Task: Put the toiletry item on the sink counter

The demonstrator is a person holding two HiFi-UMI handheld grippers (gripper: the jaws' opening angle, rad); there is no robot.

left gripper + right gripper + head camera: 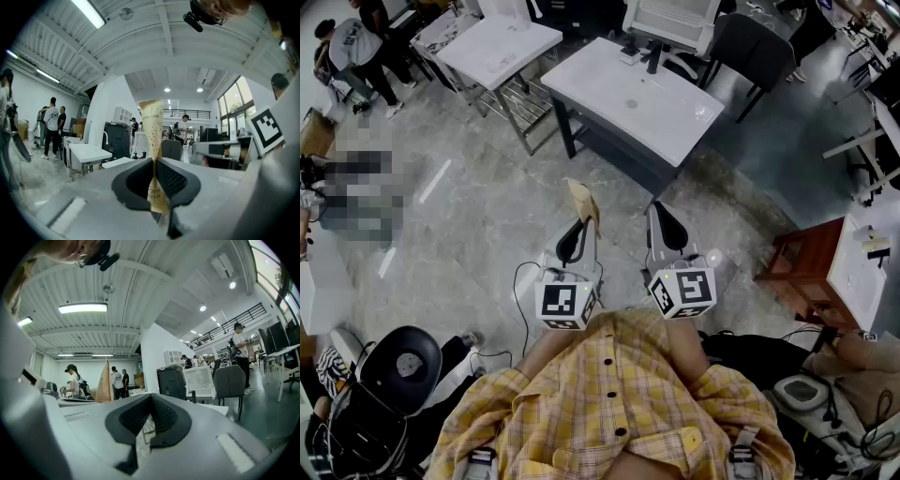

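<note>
In front of the person's yellow checked shirt [609,403], both grippers are held side by side above the grey stone floor [487,206]. The left gripper [577,236] is seen clamped on a flat tan toiletry packet [583,203]. In the left gripper view the pads of the left gripper [154,165] are pressed on the lower part of the packet [153,125], which stands upright between them with most of its length projecting beyond the jaws and a short end showing below. Part of a printed word is visible on that end but cannot be read whole.

The right gripper [667,225] is seen with jaws closed together; in the right gripper view [150,401] nothing is held between them, and the packet [104,382] is seen off to the left.

The white sink counter [628,98] stands ahead of both grippers, well apart from the packet. A second white counter [499,45] stands beyond it on the left.
</note>
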